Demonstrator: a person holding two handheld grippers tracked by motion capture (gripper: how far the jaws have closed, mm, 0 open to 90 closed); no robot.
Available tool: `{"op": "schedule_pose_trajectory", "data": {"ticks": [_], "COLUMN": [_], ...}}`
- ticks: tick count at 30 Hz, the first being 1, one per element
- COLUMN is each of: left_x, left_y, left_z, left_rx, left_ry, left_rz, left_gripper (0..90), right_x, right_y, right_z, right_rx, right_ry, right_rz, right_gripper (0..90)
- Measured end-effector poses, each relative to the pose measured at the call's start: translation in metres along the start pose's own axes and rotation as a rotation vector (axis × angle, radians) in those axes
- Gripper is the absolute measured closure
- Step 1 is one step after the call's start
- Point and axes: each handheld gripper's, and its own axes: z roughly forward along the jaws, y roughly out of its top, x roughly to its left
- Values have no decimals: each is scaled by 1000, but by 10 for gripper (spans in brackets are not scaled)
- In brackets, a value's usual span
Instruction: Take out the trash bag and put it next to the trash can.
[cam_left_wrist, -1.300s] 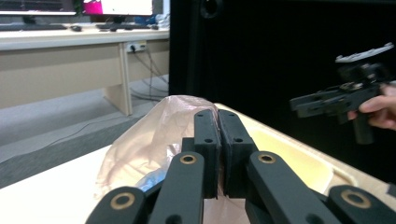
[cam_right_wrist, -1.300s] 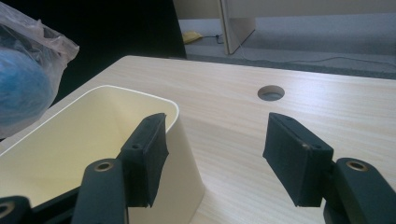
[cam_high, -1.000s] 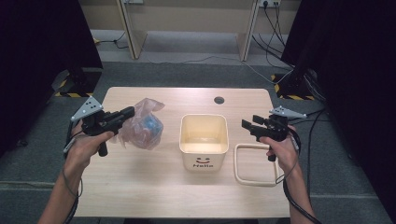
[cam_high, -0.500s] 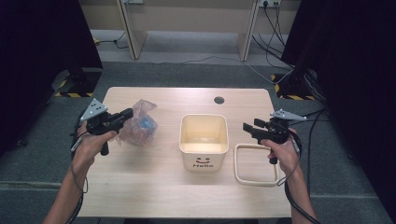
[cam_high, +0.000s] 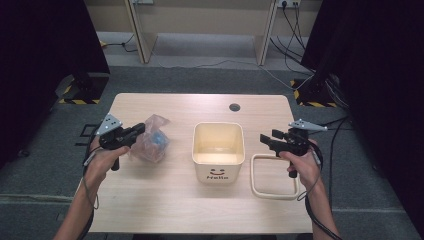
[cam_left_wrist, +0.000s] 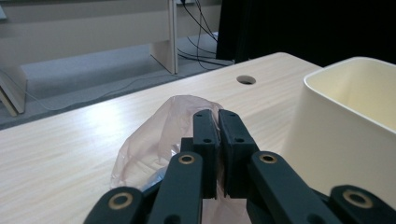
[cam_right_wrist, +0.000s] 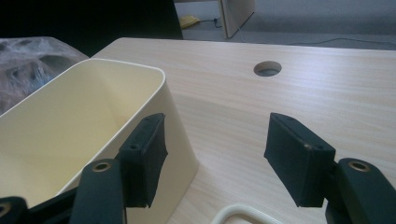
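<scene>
Two grippers are held over a light wooden table (cam_high: 165, 200), one at each side. From the table's middle, the left gripper (cam_high: 136, 131) sits at about nine o'clock, gripped by the person's left hand (cam_high: 104, 159). Its fingers (cam_left_wrist: 205, 140) are pressed close together with only a thin slit between them, and they lie against the top of a crumpled, clear pinkish plastic bag (cam_high: 151, 142). In the left gripper view the bag (cam_left_wrist: 154, 140) bulges up just behind and around the fingers, but whether a fold of the film is pinched between them cannot be told. Something blue shows through the film in the high view.

A cream bin (cam_high: 218, 150) stands at the centre of the table, open at the top, with a smiling face and the word "Hello" on its near wall. The bag lies at nine o'clock from the bin, near it but apart.

At three o'clock from the bin, the right gripper (cam_high: 265, 139) is held in the right hand (cam_high: 300, 162), its fingers (cam_right_wrist: 144, 158) spread wide and holding nothing, aimed towards the bin's right wall (cam_right_wrist: 180, 135). Beneath that hand a cream square frame (cam_high: 272, 176) lies flat on the table, just beside the bin. A round cable hole (cam_high: 234, 107) sits at twelve o'clock, near the far edge.
</scene>
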Motion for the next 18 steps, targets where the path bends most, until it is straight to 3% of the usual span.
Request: {"op": "schedule_pose_trajectory", "data": {"ticks": [9, 12, 16, 18], "left_x": [-11, -15, -22, -28], "left_y": [-16, -16, -13, -9], "left_z": [2, 0, -3, -4], "left_rx": [44, 51, 49, 35], "left_ry": [-40, -61, -84, -86], "left_rz": [2, -9, -24, -63], "left_gripper": [809, 699, 643, 518], "right_x": [1, 1, 1, 1], "right_y": [0, 0, -1, -1], "right_z": [1, 1, 2, 2], "right_rx": [4, 3, 5, 7], "right_ry": [6, 6, 5, 7], "right_rz": [3, 1, 0, 1], "right_gripper": [382, 382, 381, 381]}}
